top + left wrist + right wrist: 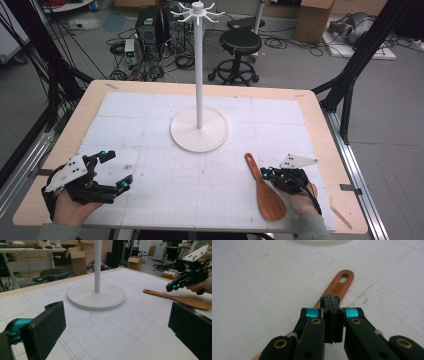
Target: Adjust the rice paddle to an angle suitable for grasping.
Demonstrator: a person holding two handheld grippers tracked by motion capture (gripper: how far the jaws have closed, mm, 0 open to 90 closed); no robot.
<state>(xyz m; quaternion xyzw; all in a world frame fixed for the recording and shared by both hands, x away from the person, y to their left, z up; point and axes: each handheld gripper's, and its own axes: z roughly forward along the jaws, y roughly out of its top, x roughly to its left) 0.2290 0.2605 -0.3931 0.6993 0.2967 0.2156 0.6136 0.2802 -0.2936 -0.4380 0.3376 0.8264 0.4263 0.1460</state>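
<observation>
A wooden spatula (264, 190) lies flat on the white grid mat (165, 195) at the front right, its handle hole pointing toward the stand. My right gripper (268, 173) is shut, its tips just over the spatula handle (340, 285) with nothing between the jaws (330, 300). From the left gripper view the right gripper (170, 286) hovers slightly above the spatula (180, 300). My left gripper (117, 170) rests at the front left, open wide and empty (117, 332). A white hook stand (199, 131) rises from its round base at mid-table.
The stand's pole (199, 65) carries several hooks at the top. The wooden table edge (320, 125) frames the mat. Beyond the table are a black stool (240, 42), computer cases, cables and cardboard boxes on the floor.
</observation>
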